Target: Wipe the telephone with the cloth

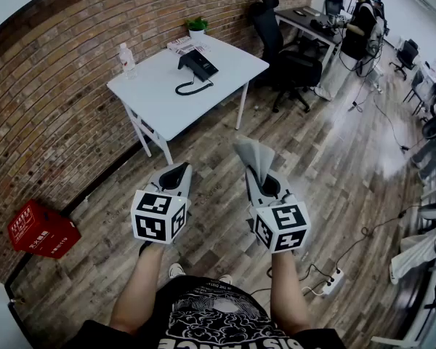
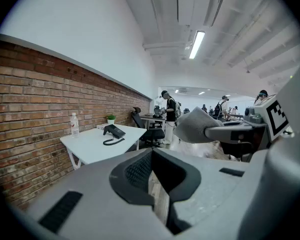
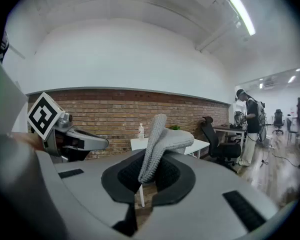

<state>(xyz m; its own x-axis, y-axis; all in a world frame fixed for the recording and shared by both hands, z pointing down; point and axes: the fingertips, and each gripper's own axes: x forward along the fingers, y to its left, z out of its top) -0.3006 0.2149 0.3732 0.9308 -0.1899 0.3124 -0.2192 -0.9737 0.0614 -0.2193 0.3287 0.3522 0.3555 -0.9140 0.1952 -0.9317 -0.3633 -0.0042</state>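
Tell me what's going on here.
A person stands on the wooden floor, some way from the white table, with a gripper in each hand. The right gripper is shut on a folded grey cloth that sticks up from its jaws. The left gripper is shut with nothing in it. The black corded telephone sits on the table, not yet wiped.

The head view looks steeply down from above onto the left gripper (image 1: 176,174) and right gripper (image 1: 264,179), both close below. Each gripper view sits just behind its own jaws, facing level ahead. All three views share the distant table (image 1: 160,97).
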